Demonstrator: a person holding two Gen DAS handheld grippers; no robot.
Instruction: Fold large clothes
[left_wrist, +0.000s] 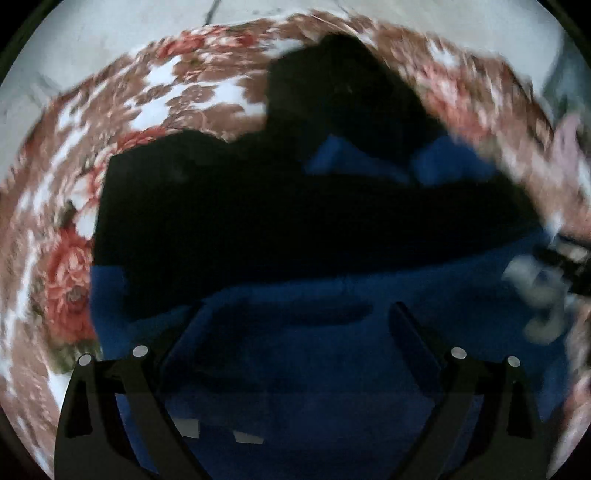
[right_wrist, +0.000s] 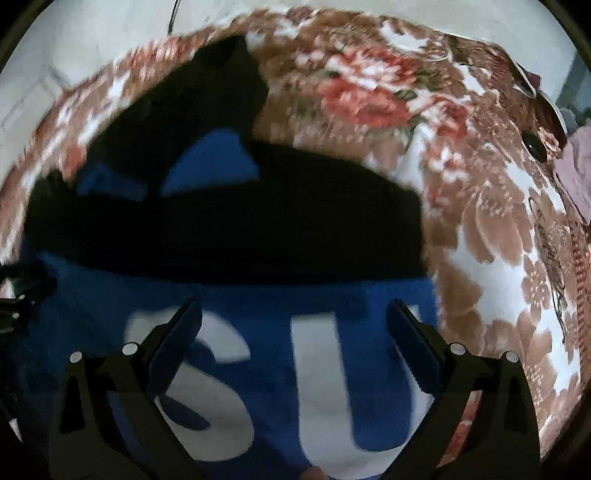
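Writing: big white letters "SU" (right_wrist: 280, 380) on blue front of sweater (right_wrist: 258, 295).
Surface: floral bedspread (right_wrist: 480, 240), brown/red/white; pale wall behind it.
Sweater: blue w/ black bands, lies flat on bedspread, blurry.
Left gripper (left_wrist: 295, 332): spread wide, empty, over sweater.
Right gripper (right_wrist: 291, 325): spread wide, empty, over letters.

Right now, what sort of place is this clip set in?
Probably a bedroom at home. A blue and black garment with large white letters lies spread on a floral bedspread, likely a bed; a pale wall stands behind. Both the left gripper and the right gripper are open above the cloth.
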